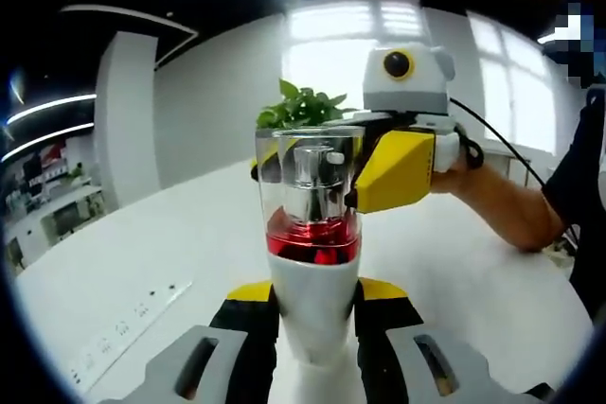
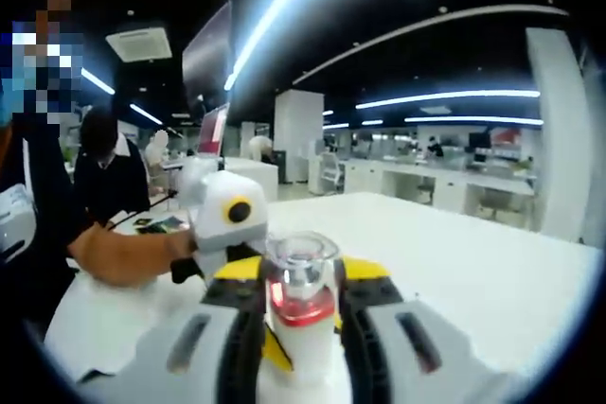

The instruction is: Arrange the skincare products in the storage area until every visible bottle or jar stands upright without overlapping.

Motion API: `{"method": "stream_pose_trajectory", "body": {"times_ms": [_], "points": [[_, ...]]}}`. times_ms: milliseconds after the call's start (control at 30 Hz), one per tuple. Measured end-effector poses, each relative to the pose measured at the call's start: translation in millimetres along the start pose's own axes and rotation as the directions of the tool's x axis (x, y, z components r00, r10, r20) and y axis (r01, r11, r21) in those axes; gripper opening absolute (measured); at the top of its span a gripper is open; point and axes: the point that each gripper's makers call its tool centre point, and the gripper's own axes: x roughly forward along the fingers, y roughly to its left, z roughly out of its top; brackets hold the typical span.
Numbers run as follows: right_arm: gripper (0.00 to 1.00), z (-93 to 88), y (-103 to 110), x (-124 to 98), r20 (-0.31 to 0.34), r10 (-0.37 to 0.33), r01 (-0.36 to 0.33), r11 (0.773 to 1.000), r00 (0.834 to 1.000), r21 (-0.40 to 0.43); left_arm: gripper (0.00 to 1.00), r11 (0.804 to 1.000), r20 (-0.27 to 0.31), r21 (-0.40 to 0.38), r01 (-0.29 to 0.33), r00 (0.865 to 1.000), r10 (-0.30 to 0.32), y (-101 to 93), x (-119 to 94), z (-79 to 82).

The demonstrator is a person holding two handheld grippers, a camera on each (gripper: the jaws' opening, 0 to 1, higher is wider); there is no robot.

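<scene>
Two tools grip one bottle (image 1: 312, 262) high above the tabletop (image 1: 142, 262), the left tool (image 1: 314, 328) shut on its white bottom and the right tool (image 1: 327, 172) shut on its clear cap, so a hard pull could pop the cap off.

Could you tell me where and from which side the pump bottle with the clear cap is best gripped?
Probably at the white lower body of the bottle, side-on, as the left gripper does now: that part is opaque, waisted and sits between the jaws. The clear cap, where the right gripper closes from the opposite side, looks smooth and may pull off, so it seems the weaker hold.
</scene>
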Motion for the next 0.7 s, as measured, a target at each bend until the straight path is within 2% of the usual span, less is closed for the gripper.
{"method": "stream_pose_trajectory", "body": {"times_ms": [700], "points": [[0.28, -7.5, -3.1, 1.3, -0.030, -0.015, 0.016, 1.000, 0.999, 0.018, 0.30, 1.000, -0.007, -0.006, -0.003, 1.000, 0.003, 2.3, 4.5, -7.2]]}}
